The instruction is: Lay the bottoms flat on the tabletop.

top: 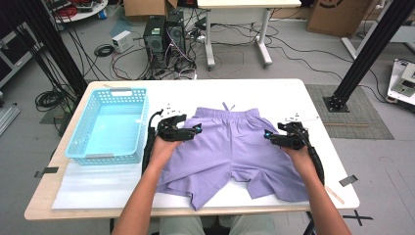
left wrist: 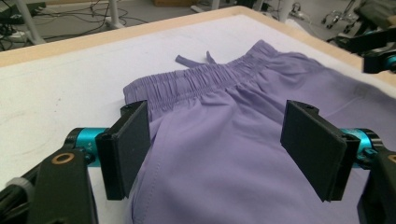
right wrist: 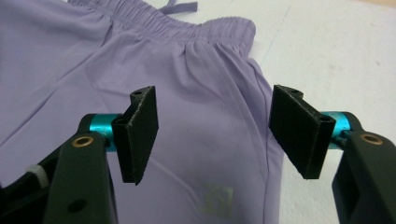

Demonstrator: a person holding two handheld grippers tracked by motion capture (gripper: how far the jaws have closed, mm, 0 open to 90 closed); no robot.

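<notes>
Left gripper [top: 195, 130] and right gripper [top: 268, 135]: both spread wide, nothing pinched, one over each side edge of purple shorts [top: 230, 149]. Shorts: flat on white table [top: 274, 93], waistband far. Blue basket [top: 110, 125]: left, apart.

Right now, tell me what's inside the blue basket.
The basket looks empty: the high view shows its pale floor bare. Its near wall hides a thin strip along the closest edge of the floor, so anything flat there can't be ruled out.
</notes>
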